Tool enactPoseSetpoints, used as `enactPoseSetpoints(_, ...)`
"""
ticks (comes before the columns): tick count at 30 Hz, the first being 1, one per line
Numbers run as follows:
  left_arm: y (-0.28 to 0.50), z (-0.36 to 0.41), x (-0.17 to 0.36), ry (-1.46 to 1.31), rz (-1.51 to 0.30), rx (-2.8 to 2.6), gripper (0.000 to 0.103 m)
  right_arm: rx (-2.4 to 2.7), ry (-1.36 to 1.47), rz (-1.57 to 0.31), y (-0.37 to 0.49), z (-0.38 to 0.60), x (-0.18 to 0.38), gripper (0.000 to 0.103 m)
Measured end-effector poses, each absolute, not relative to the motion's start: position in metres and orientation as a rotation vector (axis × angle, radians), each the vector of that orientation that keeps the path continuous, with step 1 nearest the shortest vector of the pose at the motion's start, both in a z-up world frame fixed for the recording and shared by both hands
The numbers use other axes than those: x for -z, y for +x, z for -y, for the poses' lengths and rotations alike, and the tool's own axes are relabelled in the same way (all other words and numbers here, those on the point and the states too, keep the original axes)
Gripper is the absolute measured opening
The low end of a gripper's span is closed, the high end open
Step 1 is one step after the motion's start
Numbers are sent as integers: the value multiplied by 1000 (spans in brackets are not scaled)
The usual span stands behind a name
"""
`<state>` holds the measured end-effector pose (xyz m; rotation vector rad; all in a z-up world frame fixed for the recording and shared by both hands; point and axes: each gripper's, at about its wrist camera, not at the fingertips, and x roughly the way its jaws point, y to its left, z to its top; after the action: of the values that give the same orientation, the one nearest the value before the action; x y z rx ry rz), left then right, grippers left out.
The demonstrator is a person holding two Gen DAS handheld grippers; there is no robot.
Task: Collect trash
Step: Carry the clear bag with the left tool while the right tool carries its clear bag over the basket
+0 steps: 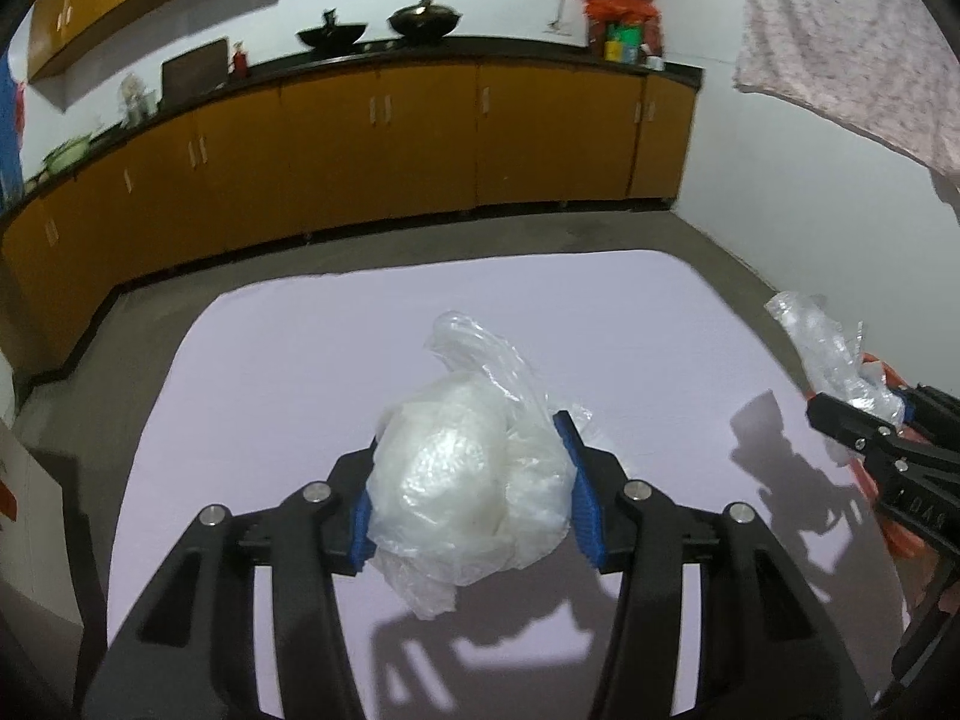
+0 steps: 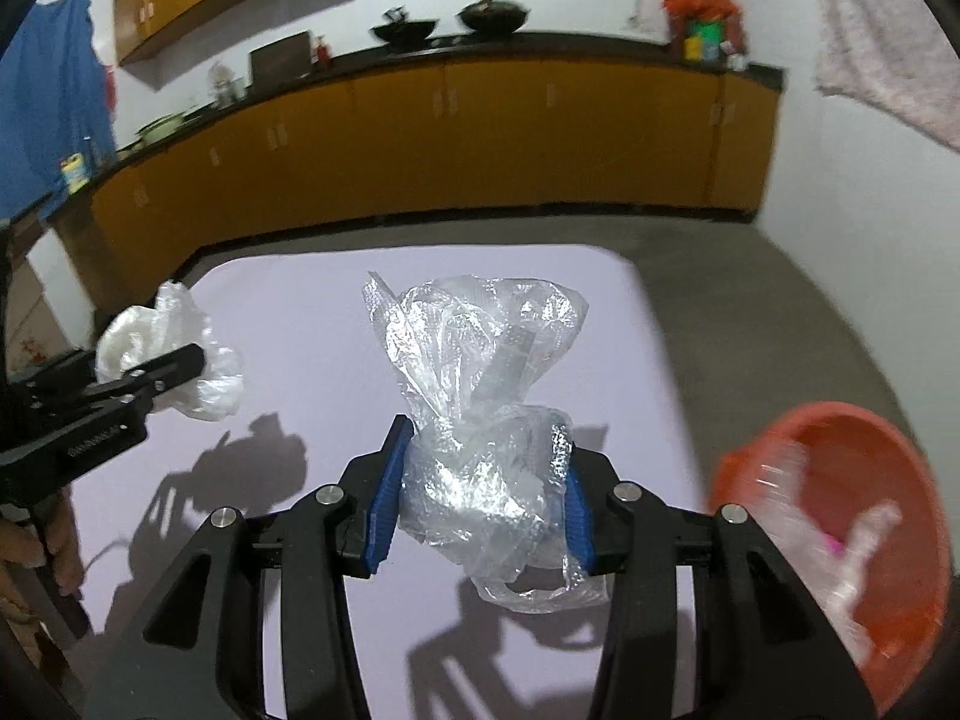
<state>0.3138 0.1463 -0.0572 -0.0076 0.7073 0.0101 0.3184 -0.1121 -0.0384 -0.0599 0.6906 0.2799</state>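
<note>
My left gripper [image 1: 471, 450] is shut on a crumpled white plastic bag [image 1: 462, 480] and holds it above the lilac table [image 1: 270, 360]. It also shows in the right wrist view [image 2: 180, 372] at the left, with the white bag [image 2: 168, 348]. My right gripper [image 2: 483, 468] is shut on a clear crinkled plastic bag [image 2: 480, 372] above the table [image 2: 630, 360]. It shows at the right edge of the left wrist view [image 1: 864, 414], with the clear bag [image 1: 828, 342]. An orange basin [image 2: 888, 438] with some plastic trash inside sits at the table's right edge.
Yellow kitchen cabinets [image 1: 390, 144] with a black counter run along the back wall, with woks and jars on top. A patterned cloth [image 1: 852, 42] hangs at the upper right. A blue cloth [image 2: 54, 90] hangs at the left. Grey floor surrounds the table.
</note>
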Motion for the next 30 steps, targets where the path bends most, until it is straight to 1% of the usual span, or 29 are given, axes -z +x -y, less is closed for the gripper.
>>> enactPoseSetpoints(7,285,-97,30,37,-649,48,50,-123,-105,-596,276,147,10,46)
enactPoseSetpoints(15,264,-40,1,77,-595,110,50,-24,-85,-537,251,191,-9,46)
enactPoseSetpoints(21,252,-5,-7,78,-589,159,50,31,-60,-516,231,221,-16,46)
enactPoseSetpoints(30,241,50,-2,105,-587,244,51,105,-24,-499,214,264,-18,46)
